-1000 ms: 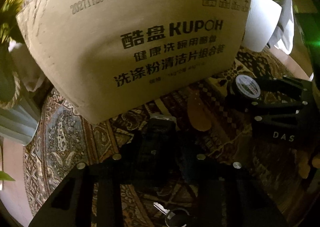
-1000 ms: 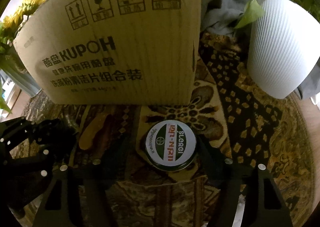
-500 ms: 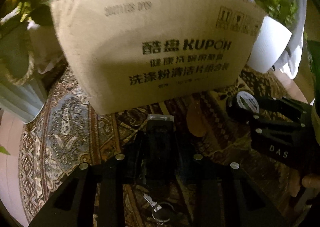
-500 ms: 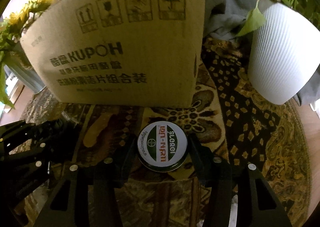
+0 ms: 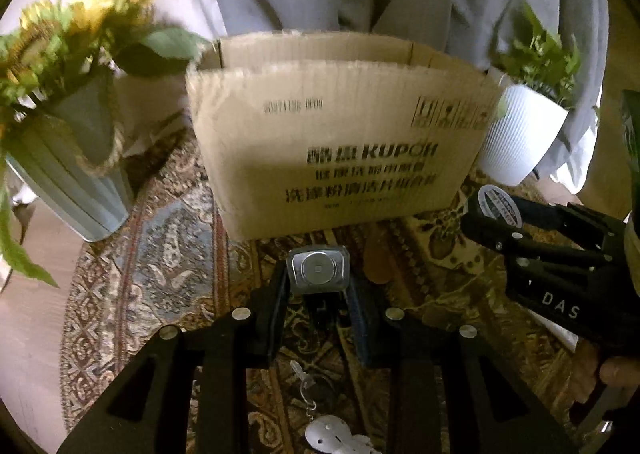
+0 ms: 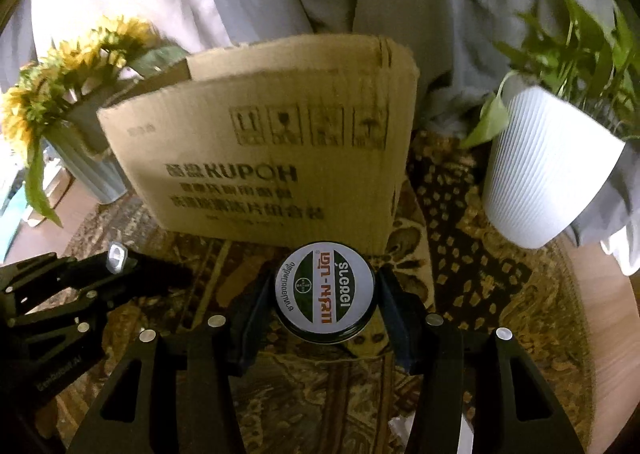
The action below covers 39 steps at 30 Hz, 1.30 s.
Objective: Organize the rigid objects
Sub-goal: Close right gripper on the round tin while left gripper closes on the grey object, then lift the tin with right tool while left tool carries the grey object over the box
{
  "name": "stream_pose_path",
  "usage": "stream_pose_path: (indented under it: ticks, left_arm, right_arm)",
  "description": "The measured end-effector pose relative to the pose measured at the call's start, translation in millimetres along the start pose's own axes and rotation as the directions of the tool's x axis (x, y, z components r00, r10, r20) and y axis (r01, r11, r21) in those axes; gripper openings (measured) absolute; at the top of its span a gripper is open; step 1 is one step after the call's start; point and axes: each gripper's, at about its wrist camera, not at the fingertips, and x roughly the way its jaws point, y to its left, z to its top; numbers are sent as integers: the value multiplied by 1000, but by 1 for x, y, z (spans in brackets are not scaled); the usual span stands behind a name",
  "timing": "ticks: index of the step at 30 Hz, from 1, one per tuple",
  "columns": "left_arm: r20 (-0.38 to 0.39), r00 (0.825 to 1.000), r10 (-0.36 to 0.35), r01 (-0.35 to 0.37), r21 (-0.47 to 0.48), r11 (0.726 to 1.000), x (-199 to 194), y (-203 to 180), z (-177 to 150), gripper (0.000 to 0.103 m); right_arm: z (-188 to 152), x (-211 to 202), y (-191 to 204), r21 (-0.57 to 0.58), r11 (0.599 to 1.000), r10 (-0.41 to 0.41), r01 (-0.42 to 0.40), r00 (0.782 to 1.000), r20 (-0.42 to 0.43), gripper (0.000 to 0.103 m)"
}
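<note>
Both pickups done, boxing left: left gripper (image 5: 318, 286) clenched on metal-capped block (image 5: 318, 269), right gripper (image 6: 325, 296) on round tin (image 6: 325, 291), cardboard box (image 5: 340, 142) at twelve o'clock.

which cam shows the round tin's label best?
Right wrist: the round tin sits centred in the right claw, lid facing the lens, print legible. Left wrist catches it only small, oblique and blurred at the right edge.
</note>
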Motion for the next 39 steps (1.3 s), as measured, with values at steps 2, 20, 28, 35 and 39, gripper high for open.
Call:
stream_pose_path:
  ticks: [2, 20, 28, 35, 39]
  left_arm:
    - [18, 1000, 3, -4, 2, 1000, -7, -2, 3, 29]
    - [229, 973, 35, -37, 6, 999, -77, -12, 35, 29]
    - [328, 944, 32, -41, 20, 999, -102, -12, 56, 29]
    - [378, 925, 32, -50, 37, 998, -111, -12, 77, 29]
    - [392, 919, 28, -48, 41, 998, -110, -8, 90, 29]
  right_arm:
    - [2, -8, 3, -3, 1000, 4, -4, 1000, 15, 53]
    - [35, -73, 17, -32, 999, 15, -10, 983, 184, 53]
    - [55, -104, 21, -40, 999, 34, -24, 960, 277, 53]
    - [78, -121, 25, -56, 998, 51, -34, 935, 350, 53]
    - [91, -123, 26, -73, 996, 66, -42, 926, 373, 53]
